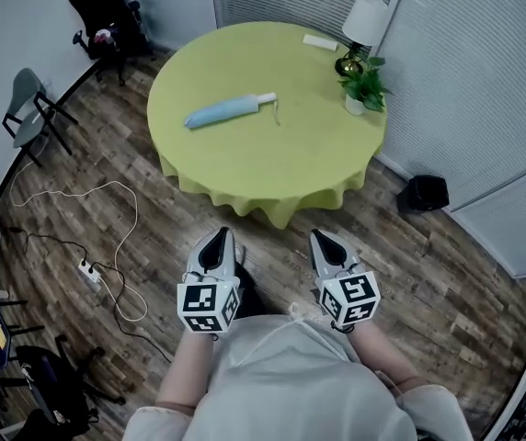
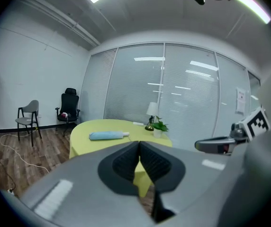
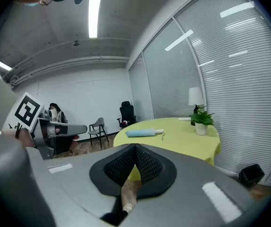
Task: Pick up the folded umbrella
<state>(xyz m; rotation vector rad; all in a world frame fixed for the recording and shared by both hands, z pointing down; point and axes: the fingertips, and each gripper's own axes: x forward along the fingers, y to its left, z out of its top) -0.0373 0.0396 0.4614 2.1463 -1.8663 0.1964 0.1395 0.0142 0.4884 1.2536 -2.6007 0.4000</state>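
While the round green worktop [image 1: 245, 159] stands well ahead, the folded umbrella [image 1: 228, 111] lies untouched on it — the pickup is yet to begin. Left gripper [image 1: 217, 239] and right gripper [image 1: 325, 239] hover short of it, fingers pressed together, empty. Only the head view shows the floor [image 1: 410, 265] between; only gripper views, ceiling lights [image 3: 95, 13].
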